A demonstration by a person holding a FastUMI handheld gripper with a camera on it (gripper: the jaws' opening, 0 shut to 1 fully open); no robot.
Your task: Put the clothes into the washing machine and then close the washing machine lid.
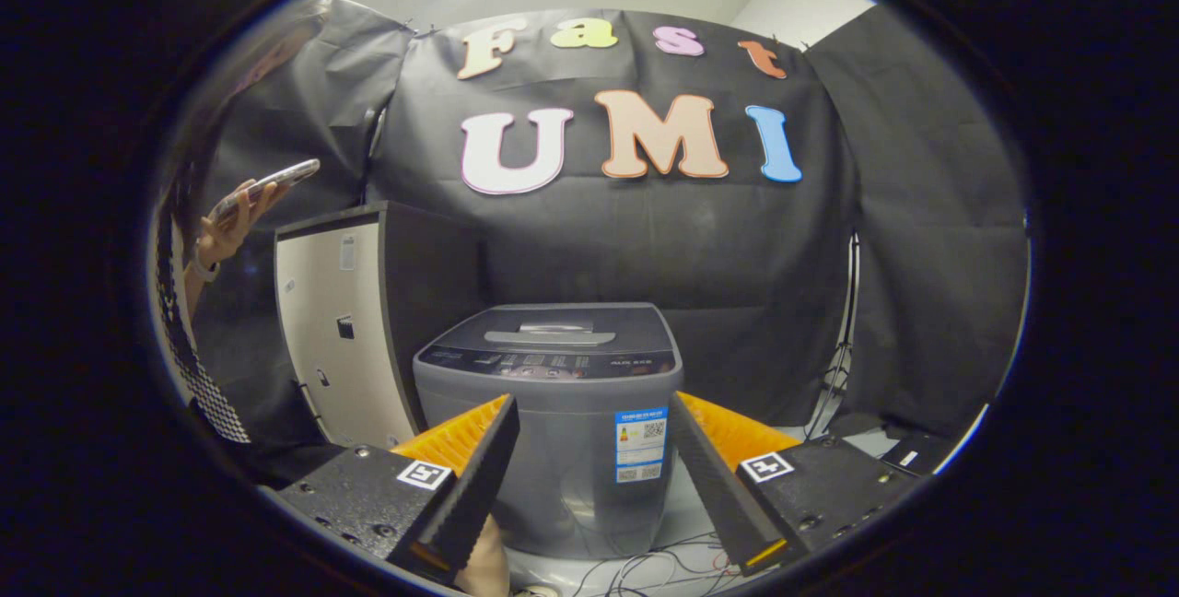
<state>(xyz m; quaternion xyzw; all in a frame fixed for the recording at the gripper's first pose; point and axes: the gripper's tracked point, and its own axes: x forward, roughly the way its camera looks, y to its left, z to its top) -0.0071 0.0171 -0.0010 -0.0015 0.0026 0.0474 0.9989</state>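
The washing machine (553, 413) was seen standing on the floor just beyond the tool (594, 477), its lid (553, 332) shut flat on top. The tool was held wide open with nothing gripped, its two fingers (474, 477) framing the machine's front. A tall cabinet (345, 330) stood beside the machine. Past the cabinet, a phone (267, 184) was held up in a person's hand (230, 219). Cables (663, 569) lay at the machine's foot.

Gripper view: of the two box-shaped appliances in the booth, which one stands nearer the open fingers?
The low grey top-loading washing machine, lid down, stands just ahead of the open gripper. The taller cream-fronted black cabinet stands farther back beside it.
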